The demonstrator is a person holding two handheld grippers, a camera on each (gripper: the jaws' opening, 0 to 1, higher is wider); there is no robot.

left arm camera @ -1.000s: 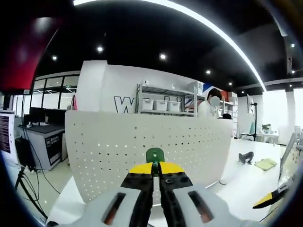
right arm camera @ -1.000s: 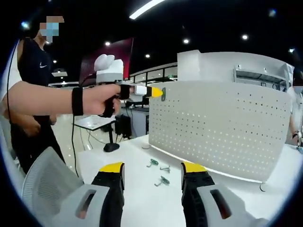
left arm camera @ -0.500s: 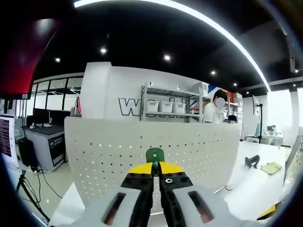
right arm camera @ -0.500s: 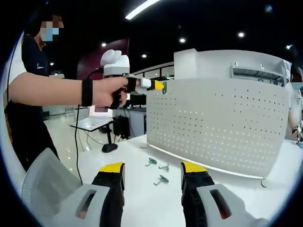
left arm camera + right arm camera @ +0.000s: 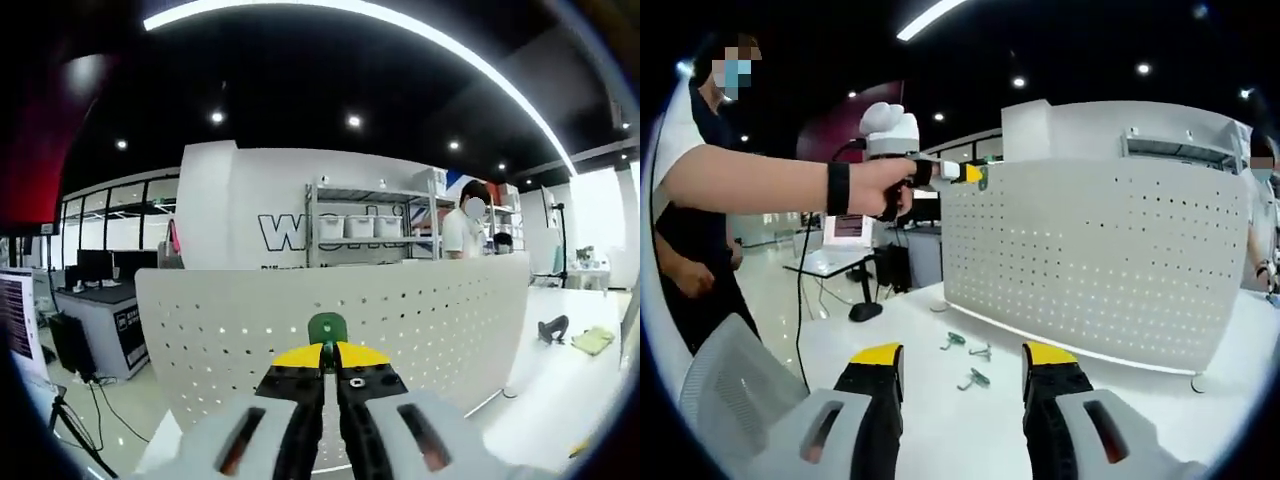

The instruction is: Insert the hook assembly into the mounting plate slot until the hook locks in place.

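Green plastic hook (image 5: 327, 327) is sitting clamped in our left gripper (image 5: 329, 352) by the white perforated metal board (image 5: 1090, 260); our right gripper (image 5: 963, 362) is gaping empty.

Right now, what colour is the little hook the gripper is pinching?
Green. The hook shows best in the left gripper view, between the left gripper's yellow tips.

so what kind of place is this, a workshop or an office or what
Probably an open-plan lab or demo room, not a home. A white perforated panel stands on a white table, a metal shelf rack of storage bins lines the back wall, and desks with monitors sit behind glass partitions.
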